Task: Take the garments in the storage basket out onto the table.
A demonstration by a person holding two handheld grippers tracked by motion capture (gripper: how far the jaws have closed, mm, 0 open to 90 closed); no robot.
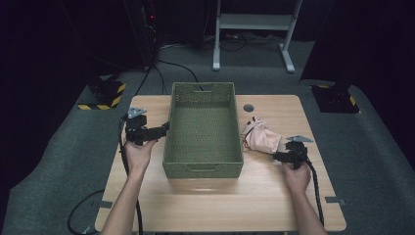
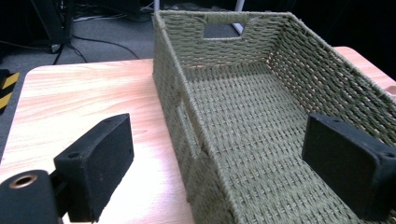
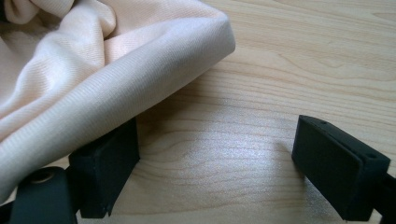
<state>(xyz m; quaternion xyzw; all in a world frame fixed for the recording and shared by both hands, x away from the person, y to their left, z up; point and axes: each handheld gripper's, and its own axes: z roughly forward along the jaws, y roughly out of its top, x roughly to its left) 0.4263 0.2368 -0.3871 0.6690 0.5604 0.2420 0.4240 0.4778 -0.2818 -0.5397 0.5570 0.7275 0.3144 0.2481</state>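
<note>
Right tongs (image 3: 215,168) agape beside pink cloth (image 3: 93,70)

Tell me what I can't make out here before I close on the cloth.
- Pink cloth: cut off by the top and left edges of the right gripper view; part drapes over one jaw of the right gripper.
- Cloth's dark bits: too small in the high view.
- Green basket: its near end is cut off by the bottom edge of the left gripper view, between the open jaws of the left gripper.
</note>
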